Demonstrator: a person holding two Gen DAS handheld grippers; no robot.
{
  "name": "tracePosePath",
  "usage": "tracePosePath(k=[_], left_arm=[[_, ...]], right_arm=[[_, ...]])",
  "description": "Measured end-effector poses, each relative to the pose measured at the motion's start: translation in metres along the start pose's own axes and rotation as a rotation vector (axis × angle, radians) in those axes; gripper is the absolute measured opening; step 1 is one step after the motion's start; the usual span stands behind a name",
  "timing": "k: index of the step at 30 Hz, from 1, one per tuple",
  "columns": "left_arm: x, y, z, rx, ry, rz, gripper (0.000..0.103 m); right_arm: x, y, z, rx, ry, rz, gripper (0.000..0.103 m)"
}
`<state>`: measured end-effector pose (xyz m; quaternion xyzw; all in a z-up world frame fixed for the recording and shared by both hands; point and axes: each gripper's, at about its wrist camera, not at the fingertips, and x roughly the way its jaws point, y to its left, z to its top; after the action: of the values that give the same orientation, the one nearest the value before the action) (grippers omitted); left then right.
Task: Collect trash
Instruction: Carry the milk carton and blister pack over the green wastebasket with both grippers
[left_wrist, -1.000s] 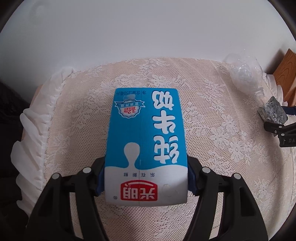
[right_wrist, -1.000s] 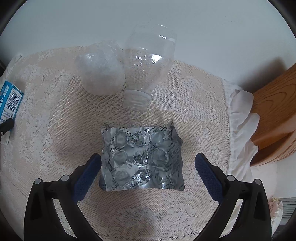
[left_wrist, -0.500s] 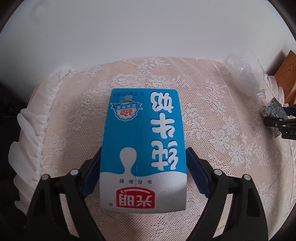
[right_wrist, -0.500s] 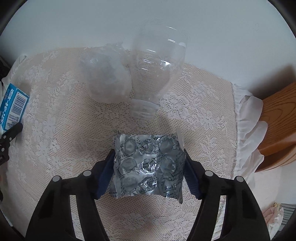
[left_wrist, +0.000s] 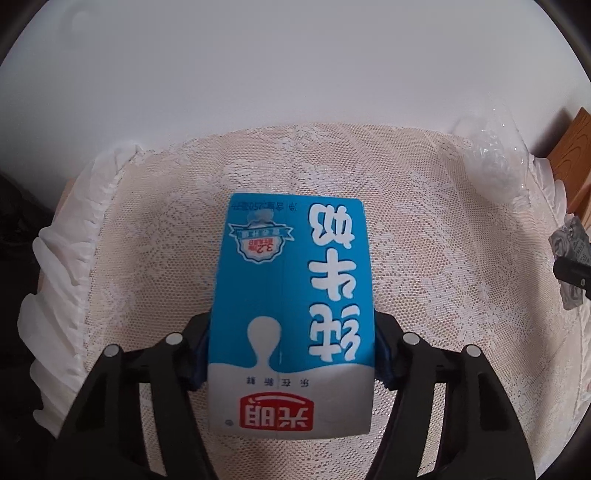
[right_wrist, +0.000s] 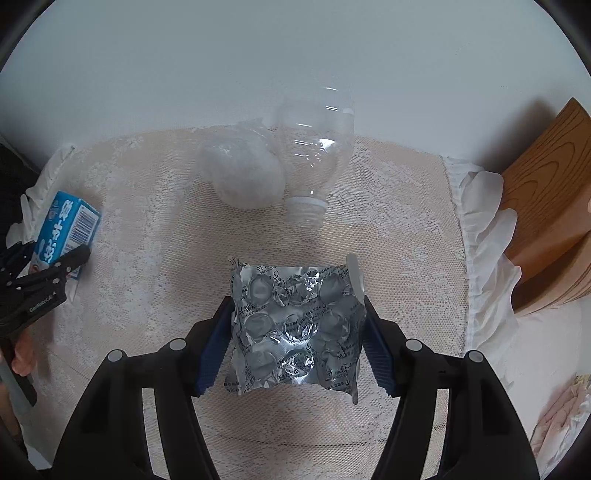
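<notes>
A blue and white milk carton (left_wrist: 291, 280) lies on the lace tablecloth (left_wrist: 436, 258). My left gripper (left_wrist: 291, 345) has its jaws closing, and both blue pads press on the carton's sides. In the right wrist view a crumpled silver blister pack (right_wrist: 295, 325) sits between the blue pads of my right gripper (right_wrist: 295, 334), which is shut on it and holds it just above the cloth. The carton (right_wrist: 68, 229) and the left gripper's fingers (right_wrist: 70, 258) also show at the far left there. The blister pack (left_wrist: 569, 240) appears at the right edge of the left wrist view.
An empty clear plastic bottle (right_wrist: 314, 147) lies near the table's far edge, neck towards me, beside a crumpled clear plastic wad (right_wrist: 243, 177). A wooden piece of furniture (right_wrist: 546, 206) stands off the table's right side. White frills edge the cloth.
The left jaws spread off the milk carton, then came back onto its sides. The right jaws went from wide open to closed on the blister pack and lifted it off the cloth.
</notes>
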<state>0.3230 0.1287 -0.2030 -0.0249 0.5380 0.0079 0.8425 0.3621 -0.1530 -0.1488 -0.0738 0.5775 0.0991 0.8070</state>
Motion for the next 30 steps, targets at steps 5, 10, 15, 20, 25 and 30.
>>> tracePosePath(k=[5, 10, 15, 20, 25, 30], left_arm=[[-0.021, 0.009, 0.001, -0.007, -0.031, 0.004, 0.063], [-0.063, -0.003, -0.011, 0.042, -0.105, -0.026, 0.063], [-0.121, -0.03, -0.041, 0.125, -0.164, -0.06, 0.063], [-0.171, -0.066, -0.086, 0.202, -0.189, -0.1, 0.063], [-0.21, -0.117, -0.152, 0.306, -0.182, -0.156, 0.063], [-0.239, -0.186, -0.225, 0.438, -0.152, -0.255, 0.063]], right_arm=[[-0.031, 0.038, -0.024, 0.029, -0.044, 0.01, 0.066], [-0.057, 0.064, -0.051, 0.078, -0.094, 0.045, 0.066], [-0.096, 0.072, -0.101, 0.131, -0.141, 0.089, 0.067], [-0.129, 0.072, -0.156, 0.185, -0.155, 0.131, 0.067], [-0.163, 0.063, -0.234, 0.202, -0.168, 0.1, 0.067], [-0.201, 0.034, -0.335, 0.3, -0.188, 0.026, 0.067]])
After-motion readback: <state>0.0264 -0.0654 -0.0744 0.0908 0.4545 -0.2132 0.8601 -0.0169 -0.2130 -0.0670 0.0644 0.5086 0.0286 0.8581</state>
